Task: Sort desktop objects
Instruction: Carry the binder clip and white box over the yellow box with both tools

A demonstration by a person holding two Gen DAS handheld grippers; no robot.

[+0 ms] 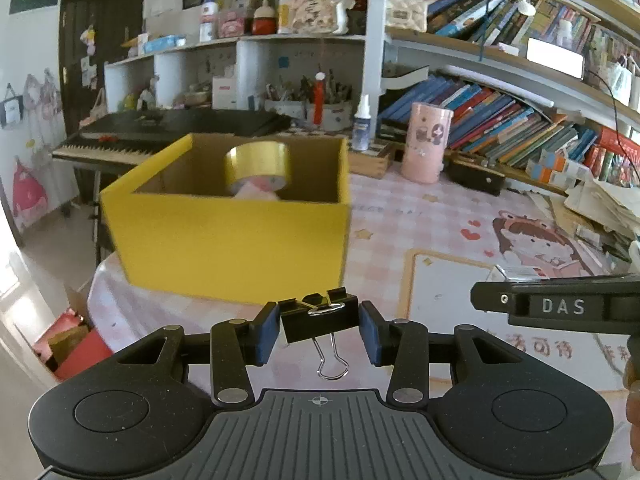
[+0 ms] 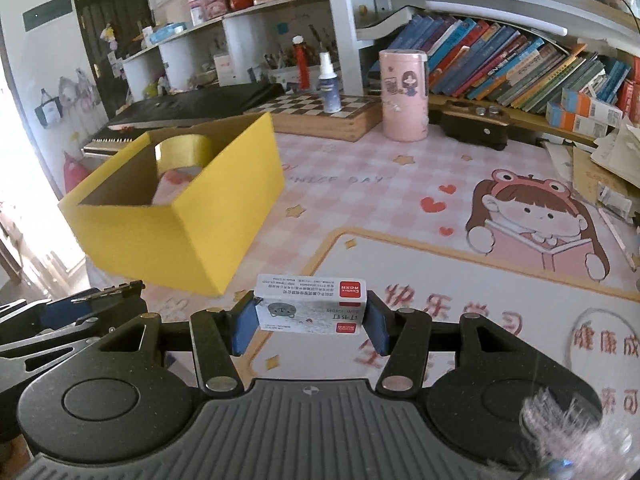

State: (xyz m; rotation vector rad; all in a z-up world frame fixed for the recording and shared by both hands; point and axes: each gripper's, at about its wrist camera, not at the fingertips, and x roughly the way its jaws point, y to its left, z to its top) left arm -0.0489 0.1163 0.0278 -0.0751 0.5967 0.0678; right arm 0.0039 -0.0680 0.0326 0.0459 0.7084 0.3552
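My left gripper (image 1: 319, 322) is shut on a black binder clip (image 1: 320, 318), held above the table in front of the open yellow box (image 1: 228, 240). The box holds a gold tape roll (image 1: 258, 168) and something pink and white. My right gripper (image 2: 310, 320) is shut on a small white staple box with red labels (image 2: 310, 305), held above the desk mat right of the yellow box (image 2: 180, 216). The tape roll (image 2: 184, 150) shows inside it. The right gripper's side shows at the right edge of the left wrist view (image 1: 560, 306).
A pink cartoon desk mat (image 2: 460, 208) covers the table. A pink cylinder container (image 2: 404, 94), a chessboard (image 2: 320, 114) with a spray bottle (image 2: 329, 82), a black case (image 2: 474, 126), leaning books and paper stacks line the back and right. A keyboard piano (image 1: 132, 140) stands beyond the box.
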